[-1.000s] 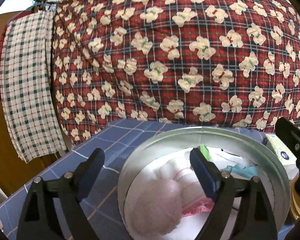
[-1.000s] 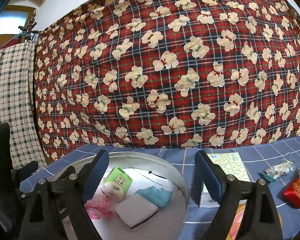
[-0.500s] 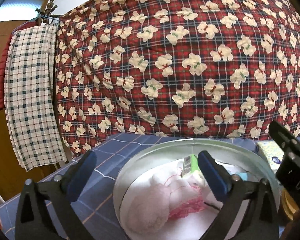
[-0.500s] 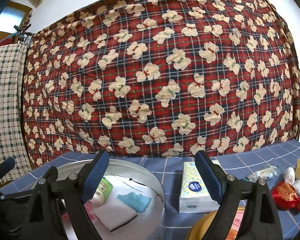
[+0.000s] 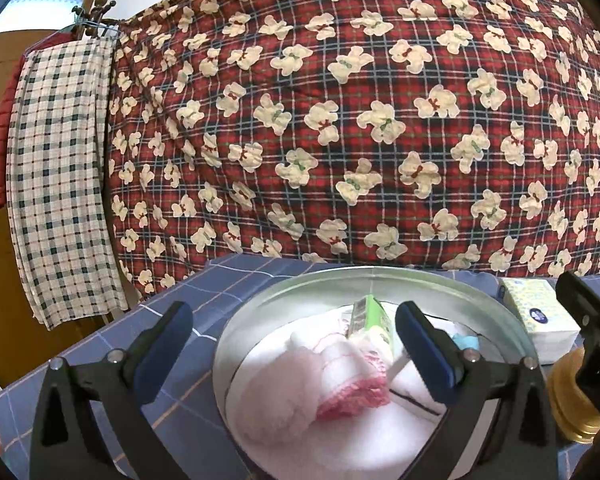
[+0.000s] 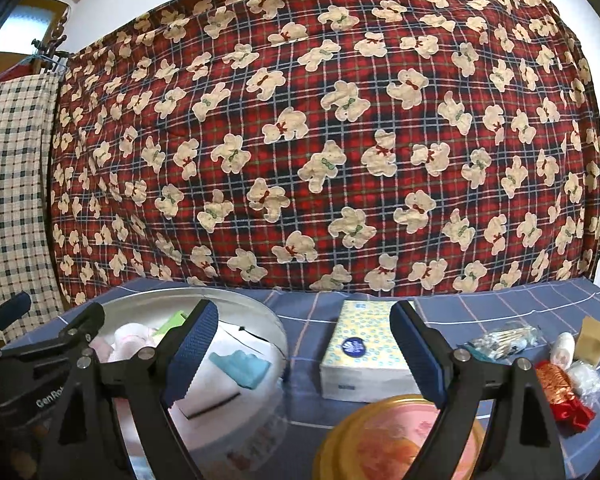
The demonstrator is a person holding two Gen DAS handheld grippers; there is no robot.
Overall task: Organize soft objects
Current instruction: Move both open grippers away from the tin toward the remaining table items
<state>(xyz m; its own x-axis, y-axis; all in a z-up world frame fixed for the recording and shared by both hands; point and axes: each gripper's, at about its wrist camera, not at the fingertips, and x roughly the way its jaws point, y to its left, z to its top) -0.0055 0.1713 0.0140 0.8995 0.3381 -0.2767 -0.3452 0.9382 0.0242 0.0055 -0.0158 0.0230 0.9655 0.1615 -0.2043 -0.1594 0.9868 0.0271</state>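
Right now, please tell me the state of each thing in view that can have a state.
Left gripper: open, just widened, nothing gripped.
Right gripper: open, empty.
Metal tin: lid off, holding soft items.
Pink-white towel: lying crumpled in the tin.
Green pack: leaning tilted in the tin.
Tissue pack: flat on the table, outside the tin.
Gold-rimmed lid: lying flat.

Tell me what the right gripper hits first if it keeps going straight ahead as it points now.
Probably the tissue pack: it lies on the blue cloth right between the open right gripper fingers' line. Depth is unclear.
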